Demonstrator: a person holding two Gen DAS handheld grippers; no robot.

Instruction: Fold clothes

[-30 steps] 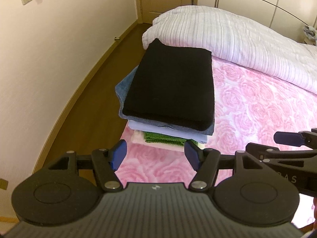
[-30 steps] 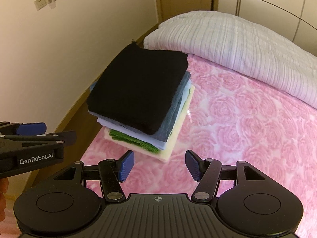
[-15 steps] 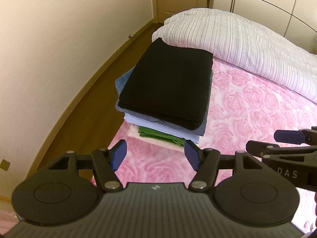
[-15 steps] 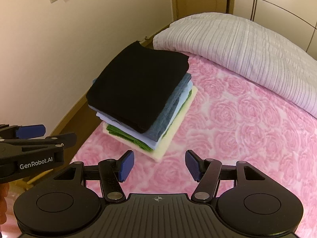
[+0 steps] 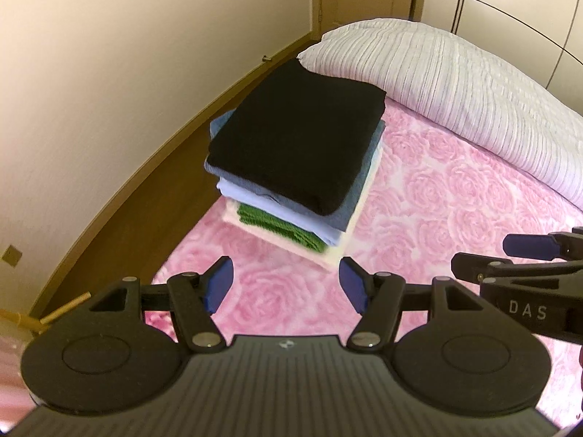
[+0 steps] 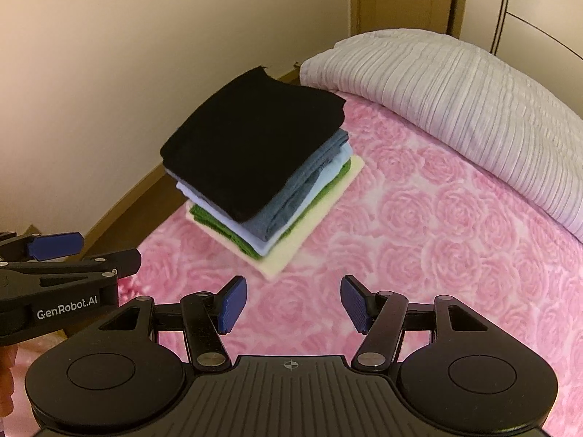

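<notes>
neatly stacked folded clothes point(image 5: 295, 153) on pink bedspread point(image 5: 455, 225) (black on top).

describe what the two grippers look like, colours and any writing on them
Both grippers, left and right, are matte black with blue pads on the jaws, silver rivets and two round discs on a ribbed body. The left one's side reads GenRobot.AI; the right shows DAS.

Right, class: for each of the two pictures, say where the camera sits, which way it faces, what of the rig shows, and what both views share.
Left wrist: on the left gripper, facing forward at the stack of folded clothes; right gripper at the right edge.
Right wrist: on the right gripper, facing the same stack; left gripper at the left edge.
Shared: stack, pink bedspread, white quilt.
</notes>
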